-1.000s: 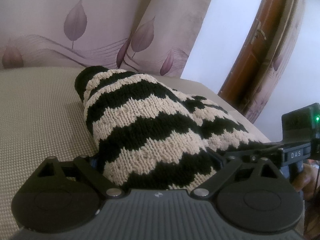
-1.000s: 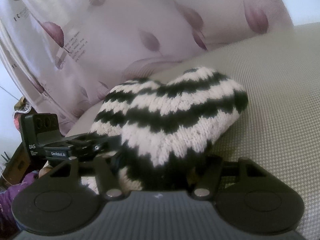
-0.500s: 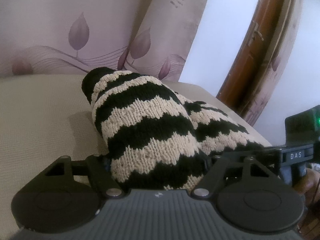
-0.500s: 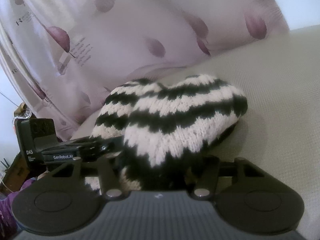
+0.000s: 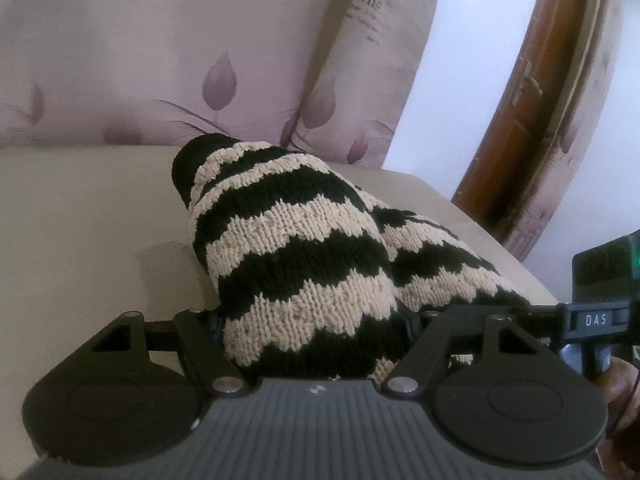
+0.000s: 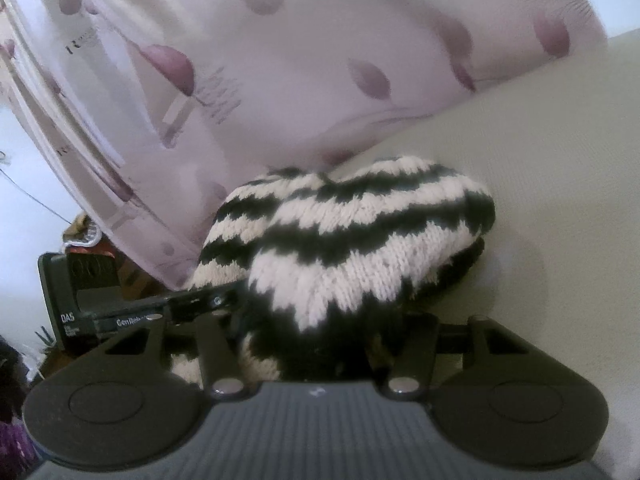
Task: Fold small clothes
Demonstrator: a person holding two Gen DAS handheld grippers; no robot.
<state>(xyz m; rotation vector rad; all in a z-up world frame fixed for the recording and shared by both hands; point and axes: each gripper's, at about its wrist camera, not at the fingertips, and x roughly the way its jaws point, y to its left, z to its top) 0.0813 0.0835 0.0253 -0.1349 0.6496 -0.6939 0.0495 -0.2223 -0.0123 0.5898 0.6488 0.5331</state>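
A knitted garment with black and cream zigzag stripes (image 5: 300, 240) lies bunched on a beige cushion (image 5: 88, 220). Its near edge is raised off the cushion and casts a shadow underneath. My left gripper (image 5: 314, 320) is shut on that near edge, and the knit bulges over the jaws and hides the fingertips. In the right wrist view the same garment (image 6: 352, 240) fills the gap of my right gripper (image 6: 320, 328), which is also shut on its near edge. Each gripper's black housing shows beside the other: the right one (image 5: 600, 312) and the left one (image 6: 80, 304).
A pale fabric backrest with purple leaf prints (image 5: 160, 60) rises right behind the cushion and also fills the right wrist view (image 6: 320, 60). A brown wooden frame (image 5: 540, 100) and a white wall stand to the right. The cushion's edge (image 5: 500, 248) runs behind the garment.
Both grippers have moved forward toward the leaf-print backrest and a little up, carrying the garment's near edge with them. The left jaws have narrowed on the knit. The garment looks more bunched.
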